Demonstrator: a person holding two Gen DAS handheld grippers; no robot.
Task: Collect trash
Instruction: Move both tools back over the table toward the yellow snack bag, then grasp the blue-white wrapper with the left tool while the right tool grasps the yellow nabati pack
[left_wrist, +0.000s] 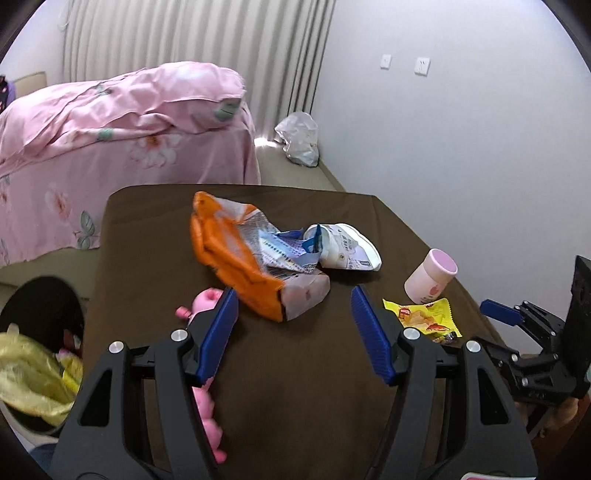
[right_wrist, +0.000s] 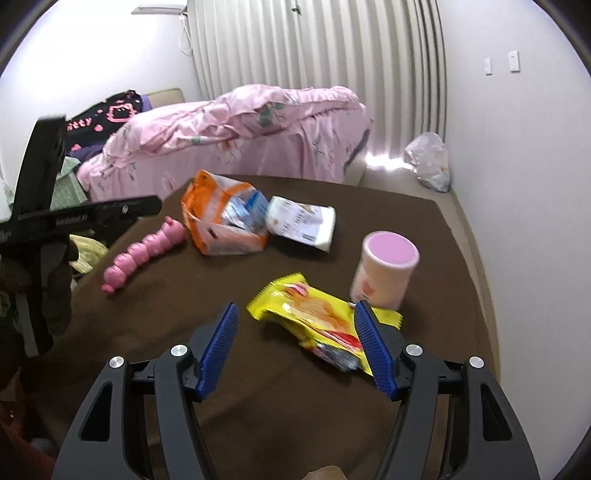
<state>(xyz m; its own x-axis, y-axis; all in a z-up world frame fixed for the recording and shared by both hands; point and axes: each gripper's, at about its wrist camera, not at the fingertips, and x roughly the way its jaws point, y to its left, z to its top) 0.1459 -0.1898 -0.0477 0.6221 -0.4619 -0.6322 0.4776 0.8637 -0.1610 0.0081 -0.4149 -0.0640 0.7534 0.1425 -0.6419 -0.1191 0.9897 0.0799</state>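
On the brown table (left_wrist: 295, 369) lie an orange snack bag (left_wrist: 236, 258) (right_wrist: 218, 218), a white tissue pack (left_wrist: 347, 247) (right_wrist: 303, 221) and a yellow wrapper (left_wrist: 424, 317) (right_wrist: 317, 325). My left gripper (left_wrist: 293, 295) is open and empty, just short of the orange bag. My right gripper (right_wrist: 295, 310) is open and empty, with the yellow wrapper lying between and just beyond its fingers. The right gripper also shows at the right edge of the left wrist view (left_wrist: 517, 317).
A pink caterpillar toy (right_wrist: 144, 254) (left_wrist: 207, 302) lies at the table's left. A pink-lidded jar (left_wrist: 430, 277) (right_wrist: 384, 273) stands at the right. A bin with a yellow bag (left_wrist: 33, 373) stands left of the table. A pink bed (right_wrist: 240, 136) and a white plastic bag (left_wrist: 299, 140) lie beyond.
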